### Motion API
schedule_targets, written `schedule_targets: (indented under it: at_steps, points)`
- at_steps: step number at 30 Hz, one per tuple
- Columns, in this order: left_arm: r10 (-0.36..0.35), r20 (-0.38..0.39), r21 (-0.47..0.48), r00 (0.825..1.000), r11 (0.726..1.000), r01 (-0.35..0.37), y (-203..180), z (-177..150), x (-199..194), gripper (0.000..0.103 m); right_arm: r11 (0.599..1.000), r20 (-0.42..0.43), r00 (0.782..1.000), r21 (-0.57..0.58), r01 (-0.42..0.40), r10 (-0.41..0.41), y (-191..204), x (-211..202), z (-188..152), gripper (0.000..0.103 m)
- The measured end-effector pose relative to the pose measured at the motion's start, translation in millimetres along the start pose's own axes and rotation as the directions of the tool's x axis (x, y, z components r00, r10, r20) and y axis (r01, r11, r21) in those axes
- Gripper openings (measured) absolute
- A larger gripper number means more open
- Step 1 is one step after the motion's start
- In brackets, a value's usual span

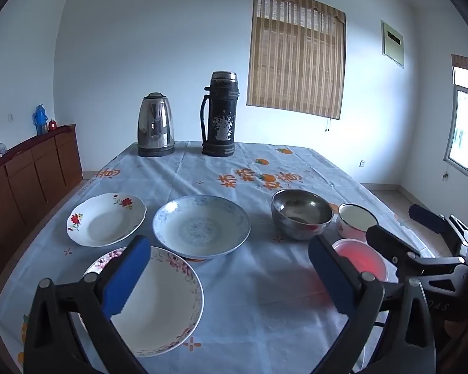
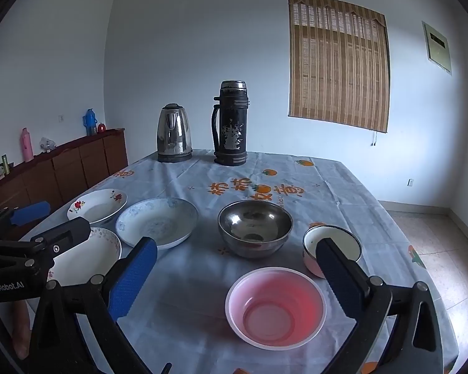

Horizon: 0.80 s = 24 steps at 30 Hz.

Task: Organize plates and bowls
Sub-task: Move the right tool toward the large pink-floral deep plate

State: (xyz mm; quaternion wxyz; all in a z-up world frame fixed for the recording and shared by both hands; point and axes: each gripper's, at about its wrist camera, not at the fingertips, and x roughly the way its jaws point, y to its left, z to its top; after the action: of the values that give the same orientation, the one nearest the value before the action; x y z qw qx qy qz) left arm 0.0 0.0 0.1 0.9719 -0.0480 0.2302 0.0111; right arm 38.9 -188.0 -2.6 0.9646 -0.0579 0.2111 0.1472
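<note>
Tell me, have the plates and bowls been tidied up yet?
Not yet. Nothing is stacked: three plates, like the blue plate, and three bowls, like the pink bowl, lie apart on the table. The left gripper and right gripper are open and empty. All sorting remains.

Shiny metal bowl (image 2: pixel 255 229); translucent pink plastic bowl (image 2: pixel 276 307); glossy ceramic plates (image 1: pixel 201 226)

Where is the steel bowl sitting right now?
The steel bowl stands mid-table in the right wrist view, right of the blue-patterned plate, left of the small enamel bowl and behind the pink plastic bowl.
</note>
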Motion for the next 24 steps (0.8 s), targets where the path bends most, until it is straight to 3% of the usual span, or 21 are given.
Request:
schedule_targets:
  at_steps: [24]
  points:
    - [0.008,0.005,0.002,1.0,1.0,-0.008,-2.4,4.5,-6.4,0.103,1.0,0.005,1.0,0.003,-0.016,0.016,5.2,0.0,-1.4,0.102]
